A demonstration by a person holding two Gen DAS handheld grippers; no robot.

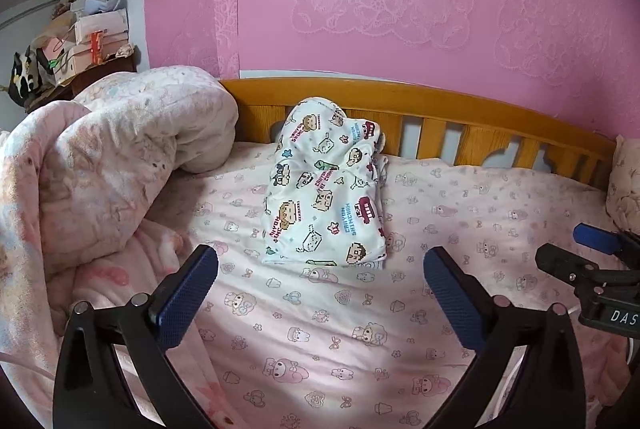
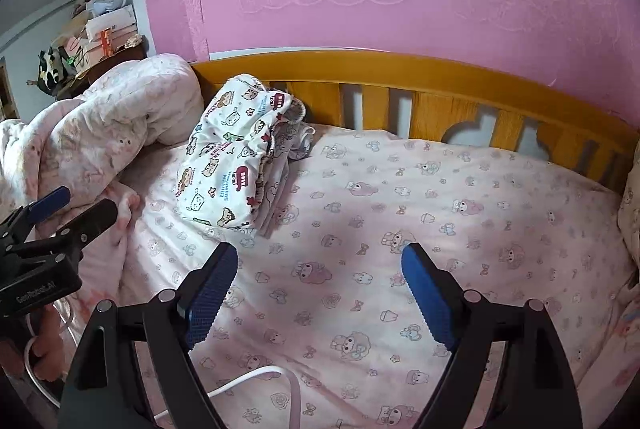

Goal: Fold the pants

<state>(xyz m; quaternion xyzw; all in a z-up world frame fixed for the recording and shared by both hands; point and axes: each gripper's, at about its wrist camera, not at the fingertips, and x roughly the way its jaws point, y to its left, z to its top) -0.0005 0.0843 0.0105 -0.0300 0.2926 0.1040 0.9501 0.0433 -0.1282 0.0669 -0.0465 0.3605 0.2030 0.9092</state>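
White pants (image 1: 324, 189) with a cartoon print lie folded into a compact stack on the pink bed sheet (image 1: 320, 329), their far end propped against the wooden headboard (image 1: 440, 109). In the right wrist view the same pants (image 2: 228, 165) rest on top of other folded pink cloth. My left gripper (image 1: 320, 269) is open just short of the stack's near edge, with nothing between its blue pads. My right gripper (image 2: 320, 269) is open over bare sheet, to the right of the stack. Each gripper shows at the edge of the other's view.
A bunched pink quilt (image 1: 100, 169) fills the left side of the bed. A pillow (image 1: 624, 181) sits at the right edge. A white cable (image 2: 260, 377) lies on the sheet below my right gripper. Boxes (image 1: 92, 33) are piled on a cabinet at the far left.
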